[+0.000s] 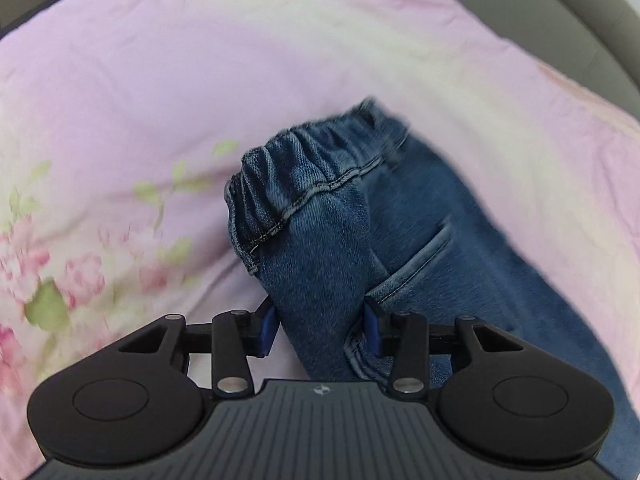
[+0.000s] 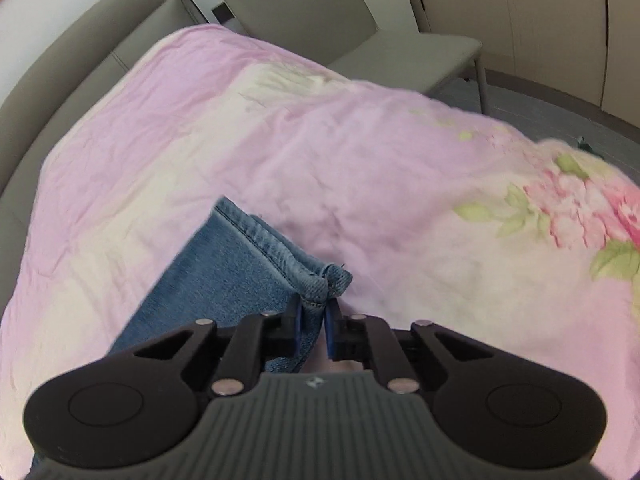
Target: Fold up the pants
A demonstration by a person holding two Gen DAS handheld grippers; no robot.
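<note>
Blue denim pants [image 1: 400, 216] lie on a pink floral sheet [image 1: 200, 80]. My left gripper [image 1: 320, 328] is shut on a bunched fold of denim just below the elastic waistband [image 1: 288, 176], which stands raised off the sheet. A back pocket seam shows to the right. In the right wrist view, my right gripper [image 2: 312, 326] is shut on the corner of a leg hem [image 2: 320, 284] of the pants [image 2: 224, 264]; the leg stretches away to the left on the sheet [image 2: 320, 152].
Grey chairs [image 2: 320, 12] stand beyond the far edge of the sheet-covered surface, with grey floor [image 2: 540, 100] to the right. The sheet's flower print [image 2: 580, 208] lies to the right of the right gripper and to the left of the left gripper [image 1: 48, 272].
</note>
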